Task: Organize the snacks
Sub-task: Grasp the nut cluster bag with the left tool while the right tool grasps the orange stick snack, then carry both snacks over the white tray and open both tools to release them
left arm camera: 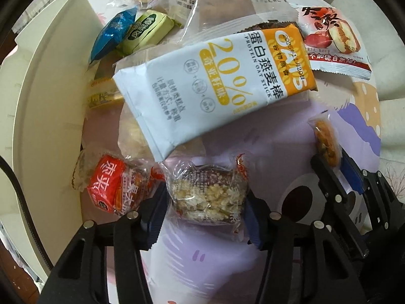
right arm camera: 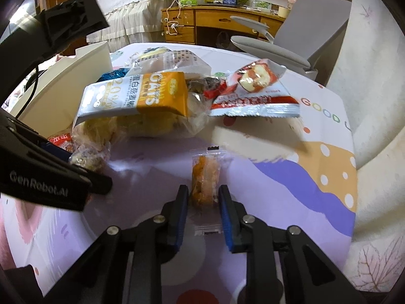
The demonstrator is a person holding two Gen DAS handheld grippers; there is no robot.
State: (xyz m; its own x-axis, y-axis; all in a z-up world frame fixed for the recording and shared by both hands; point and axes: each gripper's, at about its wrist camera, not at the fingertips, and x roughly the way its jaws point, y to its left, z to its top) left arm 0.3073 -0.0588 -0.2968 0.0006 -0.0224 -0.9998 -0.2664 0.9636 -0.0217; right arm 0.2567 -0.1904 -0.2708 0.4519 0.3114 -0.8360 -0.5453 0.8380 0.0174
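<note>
Right gripper clamping orange snack packet — left gripper around nut bar

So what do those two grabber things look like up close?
Both are black plastic claws with silver round bolts and blue pads on the insides of the fingers. In the left wrist view the left gripper shows this; the right gripper looks the same. Grey "GenRobot.AI" lettering marks the left one's side, and a black cable hangs behind it.

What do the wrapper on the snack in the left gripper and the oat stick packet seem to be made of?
Snack wrapper: thin clear plastic film, likely; glossy, crinkled, the grain bar shows through. Oat stick packet: opaque printed film, apparently plastic or foil laminate; smooth, faint sheen, crimped end seams.
</note>
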